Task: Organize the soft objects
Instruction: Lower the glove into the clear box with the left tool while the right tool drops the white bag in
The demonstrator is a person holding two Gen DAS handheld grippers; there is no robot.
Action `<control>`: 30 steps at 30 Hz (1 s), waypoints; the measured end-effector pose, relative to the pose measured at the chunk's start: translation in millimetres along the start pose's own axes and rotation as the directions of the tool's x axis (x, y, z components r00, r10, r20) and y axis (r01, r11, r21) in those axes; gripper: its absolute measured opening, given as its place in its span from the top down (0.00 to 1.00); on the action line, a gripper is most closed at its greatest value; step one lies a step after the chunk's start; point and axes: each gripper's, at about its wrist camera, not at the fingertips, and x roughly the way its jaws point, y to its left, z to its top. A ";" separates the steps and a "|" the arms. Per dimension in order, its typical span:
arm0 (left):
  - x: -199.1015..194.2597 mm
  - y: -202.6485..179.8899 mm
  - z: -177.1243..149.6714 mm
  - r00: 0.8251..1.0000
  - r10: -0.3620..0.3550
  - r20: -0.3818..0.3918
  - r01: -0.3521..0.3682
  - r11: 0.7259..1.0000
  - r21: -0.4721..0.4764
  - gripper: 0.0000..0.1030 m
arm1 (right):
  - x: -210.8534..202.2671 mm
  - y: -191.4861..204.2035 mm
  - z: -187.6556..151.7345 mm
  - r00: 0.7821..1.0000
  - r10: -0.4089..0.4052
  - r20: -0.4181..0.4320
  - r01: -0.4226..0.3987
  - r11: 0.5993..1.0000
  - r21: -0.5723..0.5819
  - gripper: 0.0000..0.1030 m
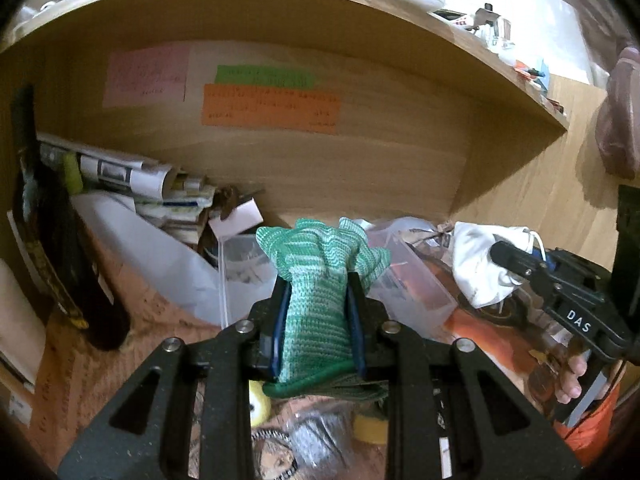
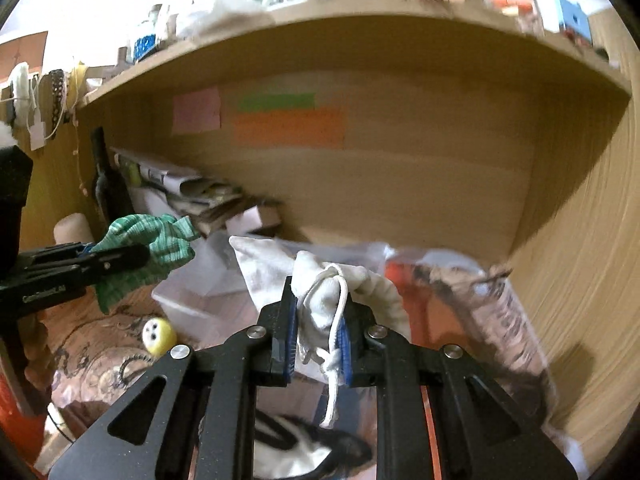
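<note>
A: Under the wooden shelf [image 1: 360, 12], on the cluttered table [image 1: 132, 288]: largest item first, the clear plastic tub [image 2: 188, 300] sits low and centre, ahead of both tools. Log it as the likely drop point; that is my guess only.

B: Noted. Left tongs [image 1: 318, 280]?

A: Clamped on the green knit glove [image 1: 320, 280], gripped across its cuff end. Its long axis runs straight out along the tong fingers, with the glove's fingers flopping forward toward the shelf back.

B: Right tongs [image 2: 318, 312]?

A: Closed on a white cloth pouch [image 2: 320, 300] with a drawstring cord [image 2: 338, 320] hanging down between the pads. Both soft items are held in the air, not resting on anything.

B: Which is nearer the tub?

A: In the right wrist view the glove hangs just over the tub's left edge, so the left hand seems nearer. The pouch lies to its right, well apart from the glove.

B: Small items?

A: A yellow ball [image 2: 159, 336] with a face, beside the tub.
</note>
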 end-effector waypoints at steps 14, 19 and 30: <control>73.7 15.3 20.5 0.989 0.040 -0.140 -0.039 0.999 0.012 0.75 | 62.1 -11.0 7.3 0.997 0.006 -0.076 -0.006 1.000 -0.004 0.85; 107.0 19.9 19.3 0.974 0.035 -0.222 -0.034 0.999 0.012 0.75 | 89.9 -13.9 0.6 0.988 0.009 -0.152 -0.011 1.000 -0.009 0.85; 145.9 16.2 2.8 0.931 0.066 -0.358 -0.048 0.997 0.058 0.72 | 132.8 -6.6 -20.5 0.942 0.050 -0.332 -0.063 0.998 -0.030 0.85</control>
